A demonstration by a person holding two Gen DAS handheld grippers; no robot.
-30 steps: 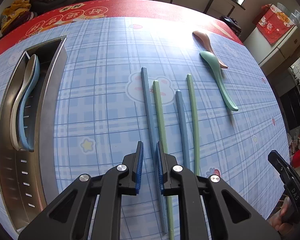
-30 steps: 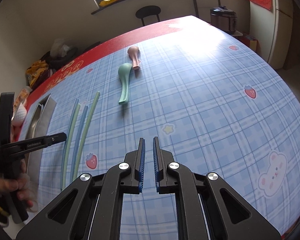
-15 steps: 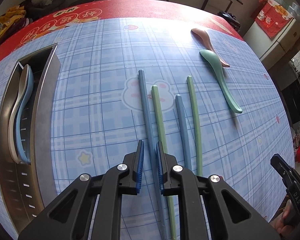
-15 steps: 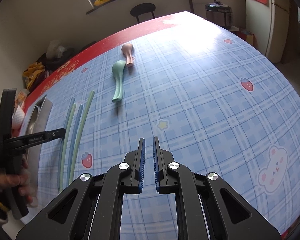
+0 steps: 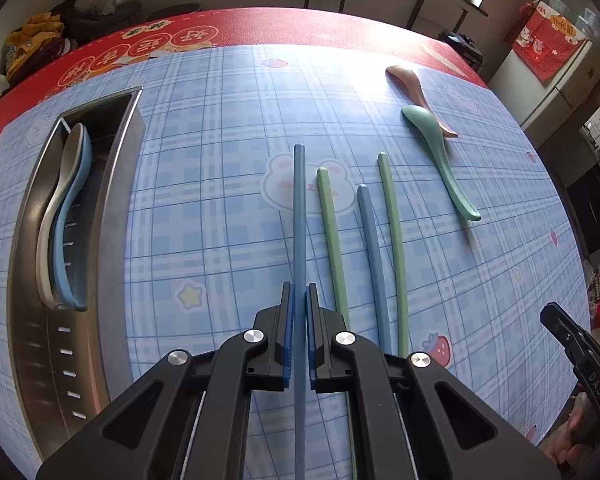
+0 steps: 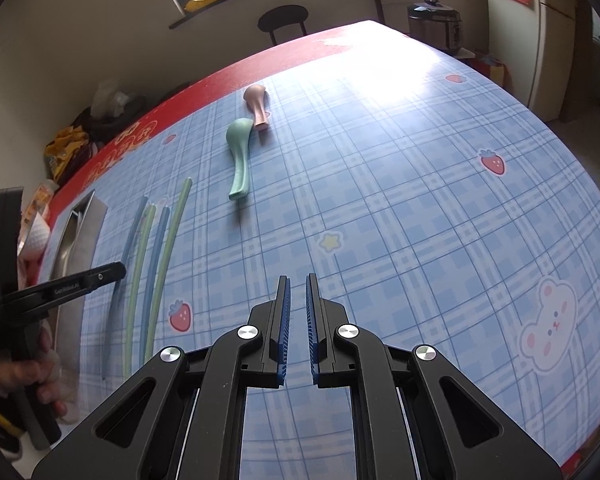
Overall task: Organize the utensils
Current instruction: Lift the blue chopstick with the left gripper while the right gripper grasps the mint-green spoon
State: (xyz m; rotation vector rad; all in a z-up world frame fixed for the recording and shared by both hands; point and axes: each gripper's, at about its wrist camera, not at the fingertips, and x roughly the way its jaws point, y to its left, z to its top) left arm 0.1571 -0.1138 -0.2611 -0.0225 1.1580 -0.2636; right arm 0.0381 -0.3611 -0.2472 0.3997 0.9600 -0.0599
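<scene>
Clamping the leftmost blue chopstick (image 5: 299,216) near its thick end, the left gripper (image 5: 299,336) has its fingers pinched onto the stick, which runs straight out between the blue pads toward the counter's far edge. From where I stand the risk is plain: the hold sits far back on a long, smooth stick, so the free length could droop or swing as it is carried, and the tip might catch the rim of the steel utensil tray (image 5: 116,184) at the counter's left edge instead of dropping in. A slight roll of the wrist could also let the stick twist between the pads and slip out.

Three more chopsticks lie just beside it on the counter (image 5: 204,128): a green chopstick (image 5: 332,240), a shorter-looking blue chopstick (image 5: 374,256) and another green chopstick (image 5: 394,248), close enough that a careless lift may nudge them out of line. Toward the right edge sit a green spoon (image 5: 440,160) and a pink spoon (image 5: 410,84), touching or overlapping. The tray already holds a white spoon (image 5: 56,204) and a blue spoon (image 5: 74,216) nested together.

The right gripper (image 6: 297,316) hangs over bare counter, fingers nearly together with only a narrow gap, holding nothing.
</scene>
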